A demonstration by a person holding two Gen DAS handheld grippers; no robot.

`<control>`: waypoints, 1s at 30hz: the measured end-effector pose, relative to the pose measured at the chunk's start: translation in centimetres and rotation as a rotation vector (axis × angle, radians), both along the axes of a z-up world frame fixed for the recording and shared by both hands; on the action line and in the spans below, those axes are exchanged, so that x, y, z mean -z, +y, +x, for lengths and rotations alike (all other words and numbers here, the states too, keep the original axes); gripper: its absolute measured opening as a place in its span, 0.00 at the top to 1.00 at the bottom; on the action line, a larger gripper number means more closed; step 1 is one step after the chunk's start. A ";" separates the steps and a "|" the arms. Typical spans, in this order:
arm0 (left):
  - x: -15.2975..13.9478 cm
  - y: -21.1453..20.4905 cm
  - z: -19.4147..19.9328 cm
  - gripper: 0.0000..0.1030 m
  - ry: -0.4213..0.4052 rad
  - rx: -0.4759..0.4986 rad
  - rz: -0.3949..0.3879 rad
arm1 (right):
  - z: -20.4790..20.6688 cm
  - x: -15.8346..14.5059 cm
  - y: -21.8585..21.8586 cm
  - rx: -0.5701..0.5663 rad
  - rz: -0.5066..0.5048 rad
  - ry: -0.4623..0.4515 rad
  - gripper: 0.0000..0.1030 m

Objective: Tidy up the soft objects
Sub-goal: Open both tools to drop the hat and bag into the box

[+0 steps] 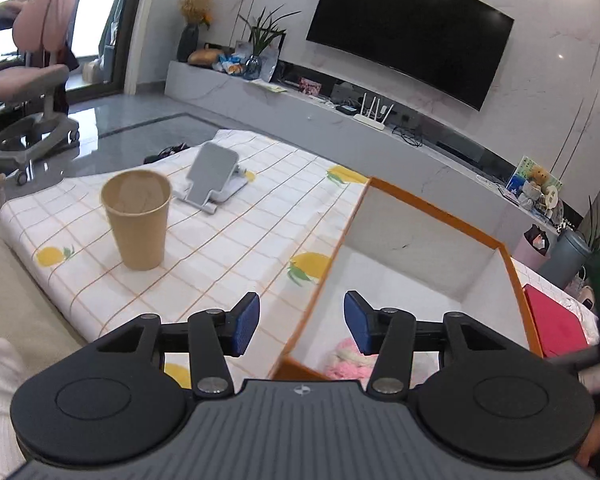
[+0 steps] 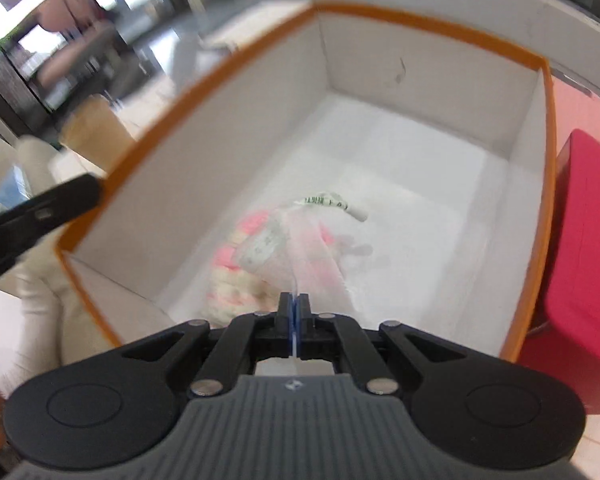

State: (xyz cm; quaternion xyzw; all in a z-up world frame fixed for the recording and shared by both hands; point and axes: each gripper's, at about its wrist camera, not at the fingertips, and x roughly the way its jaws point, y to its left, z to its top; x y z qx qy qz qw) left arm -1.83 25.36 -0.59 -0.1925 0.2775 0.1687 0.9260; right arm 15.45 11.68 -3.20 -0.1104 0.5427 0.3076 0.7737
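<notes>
Right gripper (image 2: 295, 304) up close, jaws pressed together on a thin white edge of the pink-and-cream fluffy thing (image 2: 240, 276), dangling it down inside the orange-rimmed box (image 2: 236, 76). Long axis runs away from the jaws toward the tag. Left gripper (image 1: 302, 326) spread and empty at the box's near-left rim, farther off.

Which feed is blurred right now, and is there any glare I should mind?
Right wrist view: motion-smeared, the orange-rimmed box and pink-and-white soft item soft-edged, its label barely legible. Left wrist view: sharp, with fisheye bending the TV; small light glints on the wall, none on the box.
</notes>
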 end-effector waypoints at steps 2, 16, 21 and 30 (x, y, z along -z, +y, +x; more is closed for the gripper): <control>0.0 0.0 -0.2 0.44 0.023 -0.021 0.047 | 0.8 0.3 1.4 -0.012 -0.085 -0.001 1.00; 0.4 2.2 -1.0 0.42 0.001 0.015 -0.062 | 2.3 3.1 5.1 -0.056 -0.192 0.034 1.00; 0.3 1.5 -0.7 0.42 0.035 0.017 -0.021 | 2.2 2.5 4.1 -0.010 -0.120 0.026 0.93; 0.0 0.4 -0.5 0.42 0.060 0.019 0.001 | -0.1 -0.5 2.7 -0.029 -0.050 -0.099 0.50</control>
